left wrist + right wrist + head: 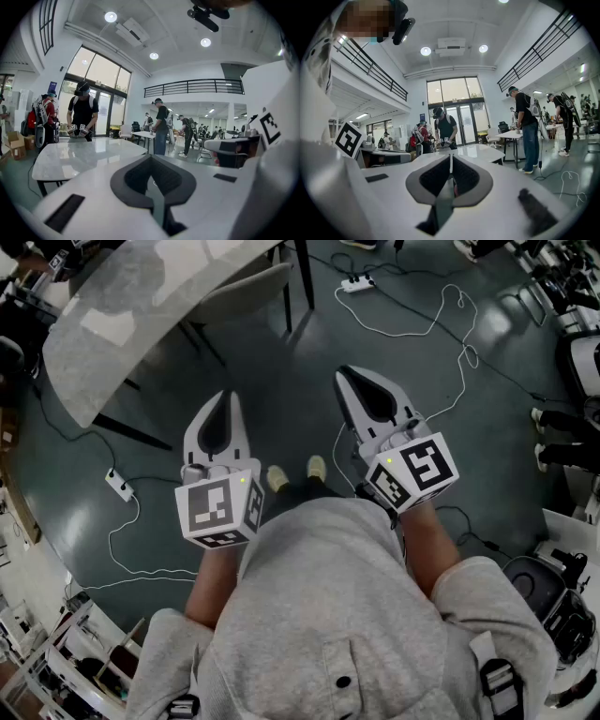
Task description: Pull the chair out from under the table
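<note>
Standing short of the table (122,324), left gripper (228,401) and right gripper (352,379) both pressed together on nothing, the person hasn't yet reached the chair (246,289) tucked under its top, so next probably comes stepping in and spreading jaws for its back.
</note>
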Tool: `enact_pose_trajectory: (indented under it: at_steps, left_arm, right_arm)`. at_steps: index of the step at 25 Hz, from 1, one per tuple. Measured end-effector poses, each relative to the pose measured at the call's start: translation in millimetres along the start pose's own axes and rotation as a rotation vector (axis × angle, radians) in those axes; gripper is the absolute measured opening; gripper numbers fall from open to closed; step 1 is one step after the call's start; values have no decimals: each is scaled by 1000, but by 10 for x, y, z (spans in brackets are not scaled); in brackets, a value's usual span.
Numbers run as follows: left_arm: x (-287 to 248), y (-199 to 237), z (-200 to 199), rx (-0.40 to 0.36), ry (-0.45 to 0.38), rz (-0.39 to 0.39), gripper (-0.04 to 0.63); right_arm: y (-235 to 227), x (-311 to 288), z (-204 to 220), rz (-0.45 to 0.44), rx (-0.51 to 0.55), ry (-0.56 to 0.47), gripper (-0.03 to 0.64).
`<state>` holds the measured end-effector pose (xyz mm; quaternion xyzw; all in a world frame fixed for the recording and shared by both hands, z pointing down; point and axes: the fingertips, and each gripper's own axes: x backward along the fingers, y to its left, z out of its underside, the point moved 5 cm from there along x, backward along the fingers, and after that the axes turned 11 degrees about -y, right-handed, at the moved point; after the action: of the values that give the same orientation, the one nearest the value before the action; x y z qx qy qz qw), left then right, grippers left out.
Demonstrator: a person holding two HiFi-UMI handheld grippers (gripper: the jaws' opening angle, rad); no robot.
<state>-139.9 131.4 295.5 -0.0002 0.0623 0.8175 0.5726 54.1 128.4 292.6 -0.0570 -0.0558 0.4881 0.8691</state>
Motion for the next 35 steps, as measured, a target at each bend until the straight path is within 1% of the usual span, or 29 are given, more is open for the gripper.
enact_pose_trajectory:
  at_steps: [8,16,19,25,28,35]
  left_arm:
    - [29,158,-27,10,15,-2,14]
    - [80,390,-35,24,-6,-6,14]
    - [112,462,-21,27,-16,-7,14]
    - [151,598,-23,39,-22,-11,14]
    - [135,610,-6,42,-25,-6,14]
    - [32,727,-14,33,-22,-7,14]
  right_arm:
    - [92,-85,-14,33,-13,15,29]
    - [221,-200,103,81,-40,53,26]
    - [255,-219,178,105,-72,62,25]
    - [394,-291,177,80,-90,51,25]
    - [389,-346,170,87,-103,48,25]
    - [416,-522,149,67,-40,36,25]
